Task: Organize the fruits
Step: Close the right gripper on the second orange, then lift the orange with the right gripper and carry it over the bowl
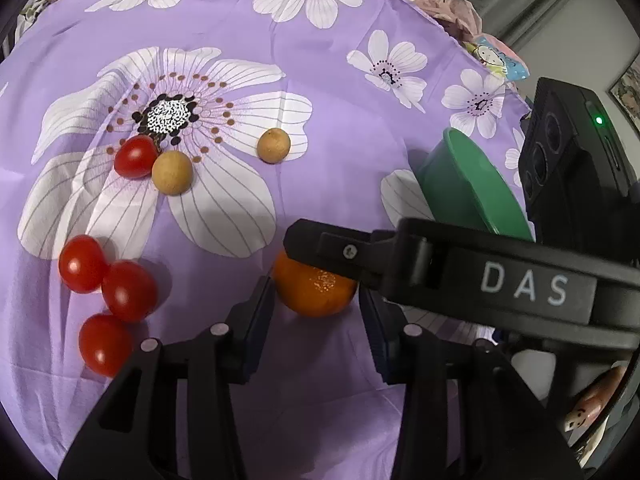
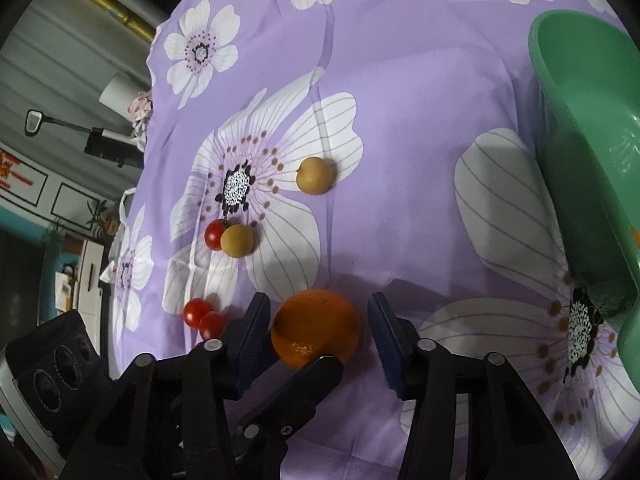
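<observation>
- Left wrist view: the orange (image 1: pixel 316 294) sits on the purple flowered cloth (image 1: pixel 328 120), right between the jaws of the left gripper (image 1: pixel 316 320).
- The pads stand close at either side. One is half hidden, so I cannot tell whether they press on the fruit.
- A black finger (image 1: pixel 340 252) of the right gripper lies across the top of the orange, so both tools crowd one fruit.
- Only this view shows all four cherry tomatoes (image 1: pixel 128 290) and the two tan round fruits (image 1: pixel 172 172) loose on the cloth. The green bowl (image 1: pixel 472 192) is tilted, off to the right.
- Right wrist view: the right gripper (image 2: pixel 318 320) also straddles the orange. Its jaws are apart, with a clear gap on the bowl side.
- This view shows the bowl's inside wall; its floor is cut off.
- As I see it, the step in hand is picking up the orange. Next, one gripper should clamp and lift while the other backs clear, then carry the orange to the bowl.
</observation>
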Action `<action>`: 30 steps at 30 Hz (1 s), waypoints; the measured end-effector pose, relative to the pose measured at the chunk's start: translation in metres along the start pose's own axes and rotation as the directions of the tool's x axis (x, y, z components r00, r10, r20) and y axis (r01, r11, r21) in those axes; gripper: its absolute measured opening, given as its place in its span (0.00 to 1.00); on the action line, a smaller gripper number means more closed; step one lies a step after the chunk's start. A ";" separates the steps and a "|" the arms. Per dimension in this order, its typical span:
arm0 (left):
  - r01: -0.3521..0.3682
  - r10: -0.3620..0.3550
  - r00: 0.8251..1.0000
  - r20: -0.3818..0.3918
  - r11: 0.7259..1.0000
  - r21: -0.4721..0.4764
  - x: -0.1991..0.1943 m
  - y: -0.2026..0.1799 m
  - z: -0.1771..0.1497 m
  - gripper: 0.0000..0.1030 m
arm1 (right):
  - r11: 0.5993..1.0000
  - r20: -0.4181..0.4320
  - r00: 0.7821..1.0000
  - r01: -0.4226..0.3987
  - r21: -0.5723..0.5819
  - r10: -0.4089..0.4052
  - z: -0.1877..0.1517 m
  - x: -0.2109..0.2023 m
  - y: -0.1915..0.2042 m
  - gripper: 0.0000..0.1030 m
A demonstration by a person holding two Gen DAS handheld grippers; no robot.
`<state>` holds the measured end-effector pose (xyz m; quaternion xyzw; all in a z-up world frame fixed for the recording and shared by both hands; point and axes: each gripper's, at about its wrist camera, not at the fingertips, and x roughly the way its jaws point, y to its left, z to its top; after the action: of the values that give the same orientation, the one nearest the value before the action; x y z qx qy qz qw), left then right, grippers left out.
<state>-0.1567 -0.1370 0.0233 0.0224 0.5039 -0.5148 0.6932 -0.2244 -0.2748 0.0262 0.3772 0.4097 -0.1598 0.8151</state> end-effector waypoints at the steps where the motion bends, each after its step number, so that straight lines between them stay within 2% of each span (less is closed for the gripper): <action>1: 0.001 -0.001 1.000 -0.002 1.000 0.000 0.001 0.000 0.000 0.41 | 1.000 -0.004 1.000 0.000 -0.001 0.000 0.000 0.000 -0.001 0.50; 11: -0.012 0.012 0.999 0.032 1.000 0.013 -0.005 -0.007 0.001 0.40 | 1.000 0.001 1.000 0.012 -0.026 -0.012 -0.001 -0.003 0.003 0.47; 18: -0.005 0.000 0.994 0.112 0.999 0.042 -0.027 -0.023 0.007 0.40 | 0.997 0.088 0.996 0.004 -0.077 0.003 -0.001 -0.032 0.015 0.47; 21: -0.014 0.001 0.989 0.147 0.996 0.091 -0.037 -0.039 0.011 0.40 | 0.995 0.131 0.991 0.010 -0.100 0.003 -0.003 -0.048 0.020 0.47; 24: -0.034 0.010 0.984 0.175 0.991 0.131 -0.044 -0.054 0.013 0.40 | 0.993 0.179 0.984 0.006 -0.114 0.015 -0.004 -0.067 0.021 0.47; 30: -0.017 -0.024 0.977 0.211 0.982 0.190 -0.053 -0.082 0.020 0.40 | 0.992 0.267 0.963 0.010 -0.126 0.024 -0.006 -0.098 0.020 0.47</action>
<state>-0.2018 -0.1497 0.1114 0.0325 0.3755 -0.5614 0.7367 -0.2765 -0.2618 0.1113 0.3011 0.3036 -0.1802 0.8858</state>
